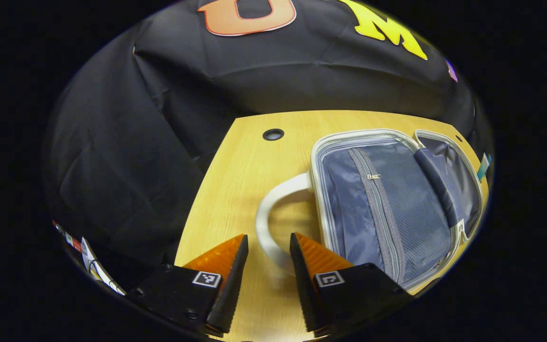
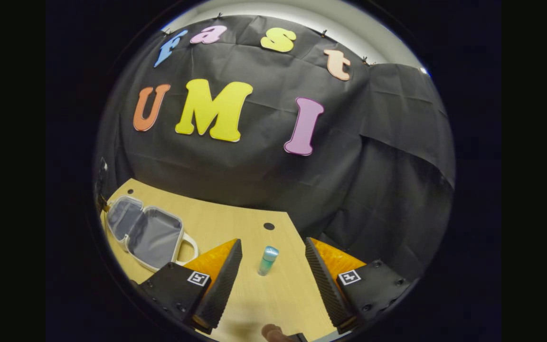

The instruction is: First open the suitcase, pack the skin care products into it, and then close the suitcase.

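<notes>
Both claws agape: left gripper (image 1: 268,247) beside suitcase (image 1: 392,204) handle, right gripper (image 2: 273,256) framing bottle (image 2: 268,260), table edge near.

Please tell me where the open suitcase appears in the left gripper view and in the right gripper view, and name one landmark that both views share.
Left gripper view: the open suitcase lies right of centre, its white handle curving toward the left gripper.
Right gripper view: the suitcase lies at the lower left, beyond the right gripper.
Shared landmark: the round cable hole in the wooden table.
</notes>
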{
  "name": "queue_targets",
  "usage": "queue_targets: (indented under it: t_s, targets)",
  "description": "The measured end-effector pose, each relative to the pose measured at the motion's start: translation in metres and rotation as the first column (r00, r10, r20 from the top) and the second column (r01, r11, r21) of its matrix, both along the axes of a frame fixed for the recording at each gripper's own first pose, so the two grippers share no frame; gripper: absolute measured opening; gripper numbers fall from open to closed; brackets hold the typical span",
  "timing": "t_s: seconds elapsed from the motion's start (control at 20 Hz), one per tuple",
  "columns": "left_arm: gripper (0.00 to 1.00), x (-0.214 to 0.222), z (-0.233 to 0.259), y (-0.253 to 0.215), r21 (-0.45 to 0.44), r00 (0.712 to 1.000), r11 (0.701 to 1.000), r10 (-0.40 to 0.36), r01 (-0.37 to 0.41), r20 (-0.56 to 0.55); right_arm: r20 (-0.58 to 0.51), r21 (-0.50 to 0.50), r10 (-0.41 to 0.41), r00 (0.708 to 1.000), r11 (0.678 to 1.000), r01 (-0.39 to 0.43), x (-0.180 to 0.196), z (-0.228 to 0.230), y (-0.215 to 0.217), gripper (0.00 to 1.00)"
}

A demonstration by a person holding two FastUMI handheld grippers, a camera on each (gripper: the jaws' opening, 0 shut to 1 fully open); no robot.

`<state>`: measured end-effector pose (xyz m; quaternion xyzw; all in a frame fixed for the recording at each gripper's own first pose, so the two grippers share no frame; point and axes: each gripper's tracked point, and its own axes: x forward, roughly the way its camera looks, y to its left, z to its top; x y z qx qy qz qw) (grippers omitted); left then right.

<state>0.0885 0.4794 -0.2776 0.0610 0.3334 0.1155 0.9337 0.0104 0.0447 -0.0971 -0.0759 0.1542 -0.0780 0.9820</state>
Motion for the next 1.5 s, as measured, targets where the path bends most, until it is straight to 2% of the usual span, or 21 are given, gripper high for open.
queue_targets:
  t_s: [0.05,0.1,0.15,0.2,0.4,0.55,0.7,0.95,1.05,1.2,1.5]
  targets:
    - [0.70,-0.004,0.011,-0.003,0.012,1.000,1.000,0.008,-0.008,0.021,0.000,0.001,0.003,1.000,1.000,-0.003,0.000,-0.002,-0.004,0.80]
    - [0.72,-0.007,0.023,-0.009,0.016,0.999,1.000,0.009,-0.009,0.048,0.001,0.005,0.009,1.000,1.000,-0.009,0.001,-0.003,-0.006,0.80]
    - [0.95,-0.009,0.037,-0.019,0.022,0.996,1.000,0.004,-0.006,0.085,0.006,0.010,0.018,1.000,1.000,-0.018,0.002,-0.004,-0.008,0.80]
    - [0.99,-0.008,0.050,-0.029,0.025,0.992,1.000,-0.002,-0.001,0.126,0.012,0.015,0.028,1.000,1.000,-0.028,0.004,-0.005,-0.010,0.80]
    - [0.99,-0.011,0.108,-0.104,-0.018,0.959,0.999,-0.028,0.034,0.282,0.010,0.043,0.076,0.997,0.996,-0.077,0.016,-0.012,-0.021,0.80]
    - [0.98,-0.017,0.143,-0.189,-0.111,0.917,0.986,-0.071,0.124,0.393,0.007,0.053,0.112,0.994,0.992,-0.112,0.030,-0.014,-0.030,0.80]
    - [0.98,-0.016,0.155,-0.269,-0.165,0.882,0.966,-0.105,0.201,0.460,0.018,0.059,0.146,0.989,0.987,-0.146,0.040,-0.013,-0.043,0.80]
    - [0.99,-0.019,0.149,-0.382,-0.208,0.861,0.921,-0.204,0.330,0.467,0.013,0.052,0.196,0.981,0.979,-0.196,0.050,-0.020,-0.061,0.80]
    - [0.98,-0.020,0.148,-0.423,-0.195,0.841,0.904,-0.251,0.381,0.479,0.004,0.049,0.214,0.977,0.976,-0.214,0.053,-0.024,-0.066,0.80]
    - [0.98,-0.018,0.139,-0.474,-0.206,0.816,0.870,-0.303,0.448,0.492,-0.014,0.045,0.236,0.972,0.971,-0.235,0.055,-0.031,-0.074,0.79]
    - [0.98,-0.008,0.096,-0.558,-0.197,0.799,0.828,-0.400,0.525,0.449,-0.080,0.021,0.266,0.961,0.964,-0.265,0.058,-0.058,-0.094,0.80]
